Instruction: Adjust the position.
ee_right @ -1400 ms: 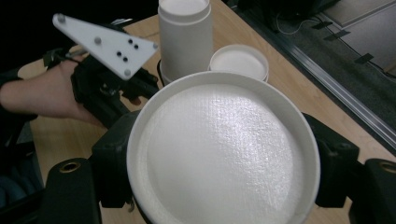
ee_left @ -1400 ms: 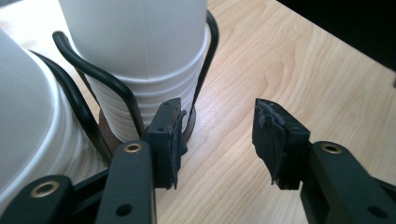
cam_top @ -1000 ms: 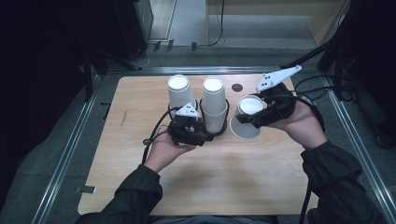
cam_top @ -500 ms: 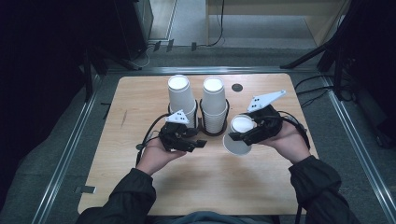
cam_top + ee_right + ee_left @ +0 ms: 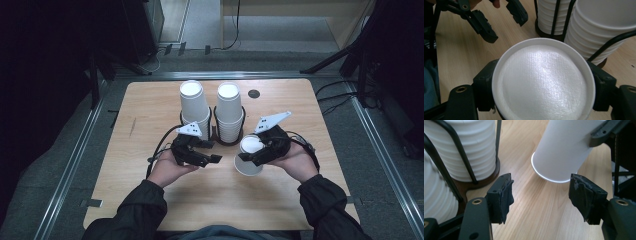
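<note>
Right gripper (image 5: 250,159): jaws clamped on an upside-down white paper cup (image 5: 248,155), held tilted, rim low over the surface (image 5: 150,105).
Left gripper (image 5: 212,152): jaws apart, nothing between them, just been opening; pointed at the cup's rim.
Cup stacks (image 5: 229,112): two, upside-down in a black wire holder (image 5: 216,131), just behind the cup.

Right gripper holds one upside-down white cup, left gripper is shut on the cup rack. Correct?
Not quite. The left gripper is open with nothing between its pads, as the left gripper view shows. The right gripper does hold the upside-down cup.
</note>
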The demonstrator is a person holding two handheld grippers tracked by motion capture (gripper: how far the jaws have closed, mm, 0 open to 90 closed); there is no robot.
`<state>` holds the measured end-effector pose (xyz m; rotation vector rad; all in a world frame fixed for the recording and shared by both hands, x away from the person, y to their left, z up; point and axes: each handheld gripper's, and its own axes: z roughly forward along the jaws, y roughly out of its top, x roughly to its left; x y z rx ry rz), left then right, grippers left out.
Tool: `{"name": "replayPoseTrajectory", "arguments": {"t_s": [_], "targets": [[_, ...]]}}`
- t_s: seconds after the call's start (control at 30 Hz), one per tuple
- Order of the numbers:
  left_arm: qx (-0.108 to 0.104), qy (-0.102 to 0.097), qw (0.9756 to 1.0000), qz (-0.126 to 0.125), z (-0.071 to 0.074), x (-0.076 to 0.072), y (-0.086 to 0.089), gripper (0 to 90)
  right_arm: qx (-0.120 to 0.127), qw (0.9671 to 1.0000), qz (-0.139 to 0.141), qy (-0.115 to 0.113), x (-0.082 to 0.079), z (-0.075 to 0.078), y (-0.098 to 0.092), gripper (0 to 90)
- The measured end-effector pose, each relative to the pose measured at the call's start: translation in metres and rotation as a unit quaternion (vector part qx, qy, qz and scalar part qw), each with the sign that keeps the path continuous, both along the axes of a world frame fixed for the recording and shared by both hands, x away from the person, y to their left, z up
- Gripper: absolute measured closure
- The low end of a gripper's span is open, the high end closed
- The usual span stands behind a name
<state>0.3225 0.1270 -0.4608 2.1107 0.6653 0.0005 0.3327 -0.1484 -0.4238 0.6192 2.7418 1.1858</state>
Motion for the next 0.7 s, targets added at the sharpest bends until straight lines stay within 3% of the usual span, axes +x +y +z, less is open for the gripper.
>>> {"name": "replayPoseTrajectory", "arguments": {"t_s": [0.13,0.17,0.3,0.43,0.5,0.57,0.7], "targets": [[0.008,0.008,0.9998,-0.014,-0.004,-0.001,-0.001,32.1,0.009,0.9998,0.012,-0.014,-0.005,-0.009,0.0,25.1],[0.019,-0.001,0.9996,-0.018,-0.003,-0.005,-0.003,30.1,0.013,0.9998,0.017,0.001,-0.006,-0.014,-0.002,25.1],[0.011,0.005,0.9995,-0.03,-0.003,-0.006,-0.005,25.7,0.025,0.9995,0.014,0.016,-0.007,-0.022,-0.006,25.1],[0.005,0.019,0.9992,-0.036,-0.008,-0.002,-0.006,18.6,0.032,0.9991,0.017,0.022,-0.007,-0.025,-0.004,25.1],[0.005,0.02,0.9991,-0.038,-0.009,-0.002,-0.006,16.9,0.033,0.999,0.019,0.022,-0.007,-0.025,-0.004,25.1],[0.009,0.014,0.9989,-0.044,-0.01,-0.003,-0.009,9.5,0.044,0.9985,0.022,0.024,-0.007,-0.025,-0.002,25.1],[0.013,0.019,0.998,-0.059,-0.01,-0.004,-0.011,7.5,0.056,0.9979,0.023,0.022,-0.006,-0.024,-0.002,25.1]]}}
